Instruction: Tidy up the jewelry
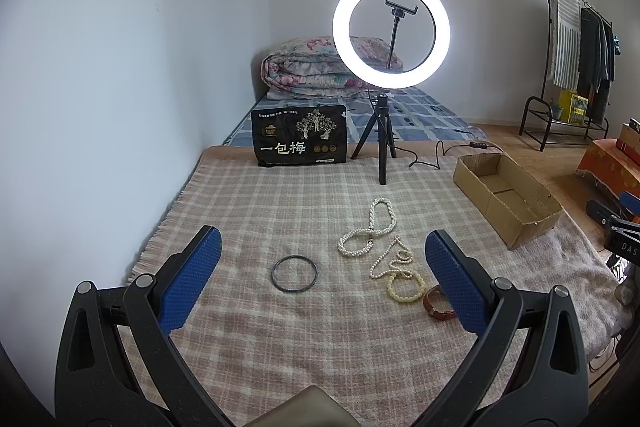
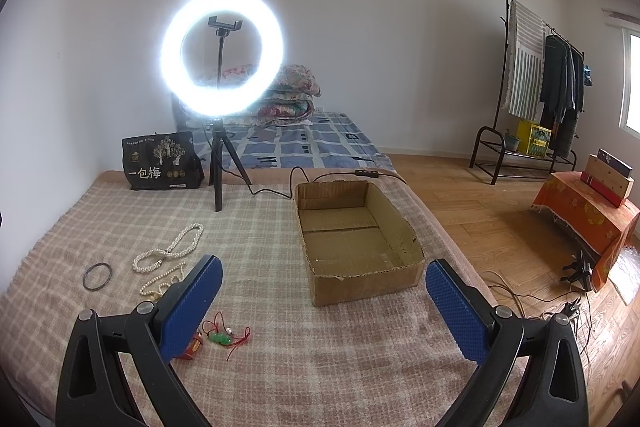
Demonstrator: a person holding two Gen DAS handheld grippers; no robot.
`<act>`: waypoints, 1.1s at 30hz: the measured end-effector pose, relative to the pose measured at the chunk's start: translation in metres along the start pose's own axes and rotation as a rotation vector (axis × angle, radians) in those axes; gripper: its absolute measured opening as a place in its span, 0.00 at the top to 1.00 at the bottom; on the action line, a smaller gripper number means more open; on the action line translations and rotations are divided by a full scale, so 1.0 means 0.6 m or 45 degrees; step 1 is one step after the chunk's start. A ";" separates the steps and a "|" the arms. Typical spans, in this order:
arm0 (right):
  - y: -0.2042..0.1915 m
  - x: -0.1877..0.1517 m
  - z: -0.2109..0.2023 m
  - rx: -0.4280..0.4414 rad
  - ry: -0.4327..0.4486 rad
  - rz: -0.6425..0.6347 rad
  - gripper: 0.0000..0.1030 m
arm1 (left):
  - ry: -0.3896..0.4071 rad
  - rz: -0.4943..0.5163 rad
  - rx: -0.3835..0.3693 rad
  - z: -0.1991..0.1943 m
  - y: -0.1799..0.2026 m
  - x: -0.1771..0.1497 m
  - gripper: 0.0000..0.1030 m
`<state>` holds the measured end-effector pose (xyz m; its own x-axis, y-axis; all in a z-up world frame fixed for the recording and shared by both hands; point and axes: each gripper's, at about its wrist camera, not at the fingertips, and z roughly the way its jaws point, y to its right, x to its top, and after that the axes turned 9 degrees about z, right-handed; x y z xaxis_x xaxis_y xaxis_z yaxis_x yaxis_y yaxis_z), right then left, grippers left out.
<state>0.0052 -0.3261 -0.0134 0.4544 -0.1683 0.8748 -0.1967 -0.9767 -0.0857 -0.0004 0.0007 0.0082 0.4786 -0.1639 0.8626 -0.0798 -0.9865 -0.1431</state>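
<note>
While both are being held wide apart and empty, the left hand-held gripper [image 1: 322, 259] and right hand-held gripper [image 2: 324, 287] are hovering; the pearl necklaces [image 1: 368, 233], mid-blanket [image 1: 240, 195], risk being snagged before reaching the cardboard box [image 2: 360, 239] at its right edge.

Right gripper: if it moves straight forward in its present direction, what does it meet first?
Probably the cardboard box: its near wall lies ahead between the open right gripper fingers. Depth is uncertain.
</note>
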 end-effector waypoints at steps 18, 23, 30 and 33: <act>-0.001 -0.003 0.003 0.001 -0.004 0.001 0.00 | -0.003 0.000 0.001 0.001 0.002 -0.003 0.00; -0.006 -0.007 0.011 0.007 -0.014 -0.001 0.00 | -0.011 0.003 0.001 0.012 0.008 -0.013 0.00; -0.015 -0.012 0.029 0.024 -0.044 -0.006 0.00 | -0.049 -0.006 -0.004 0.040 0.000 -0.023 0.00; -0.022 -0.015 0.039 0.032 -0.058 -0.011 0.00 | -0.057 -0.022 -0.002 0.048 -0.010 -0.022 0.00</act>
<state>0.0239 -0.3150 -0.0311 0.4951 -0.1649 0.8530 -0.1705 -0.9812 -0.0907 0.0192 0.0090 -0.0162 0.5185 -0.1464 0.8425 -0.0725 -0.9892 -0.1273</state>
